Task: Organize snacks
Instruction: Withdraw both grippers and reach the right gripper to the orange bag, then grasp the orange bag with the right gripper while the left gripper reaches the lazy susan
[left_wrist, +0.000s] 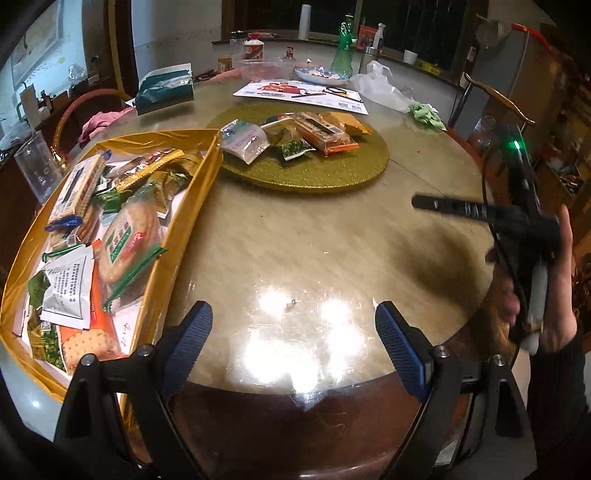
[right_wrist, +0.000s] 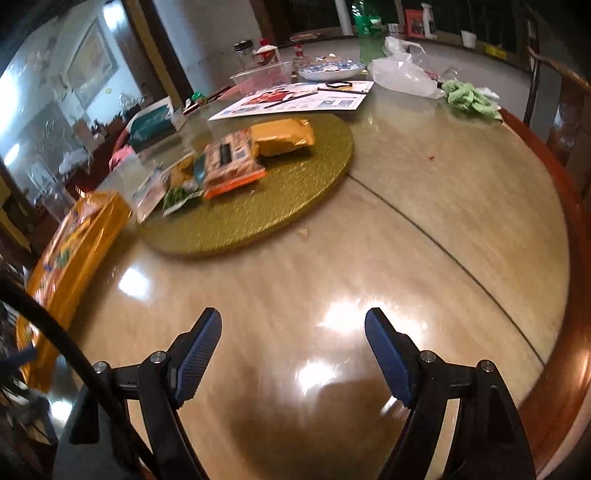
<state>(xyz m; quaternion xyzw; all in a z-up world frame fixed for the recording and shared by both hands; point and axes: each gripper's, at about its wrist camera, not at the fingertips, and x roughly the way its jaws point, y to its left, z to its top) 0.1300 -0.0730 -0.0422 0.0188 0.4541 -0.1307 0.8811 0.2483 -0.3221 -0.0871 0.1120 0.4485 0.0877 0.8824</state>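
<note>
Tongs on both sides, left tongs (left_wrist: 293, 332) and right tongs (right_wrist: 293, 345), gape empty above the table (left_wrist: 314, 251) near the gold tray (left_wrist: 192, 192) of snacks.

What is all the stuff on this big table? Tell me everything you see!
snack packets: about six, orange, yellow, white, green; on the round board
round board: one, glittery gold; table middle
gold box: one, full of snack packets; left edge of the table
green bottle: one; far side
blue-and-white dish: one; far side
printed sheet: one, white; behind the board
plastic bag: one, clear; far right
green cloth: one; far right
table: one, glossy beige
left gripper: jaws open, empty
right gripper: jaws open, empty
</note>
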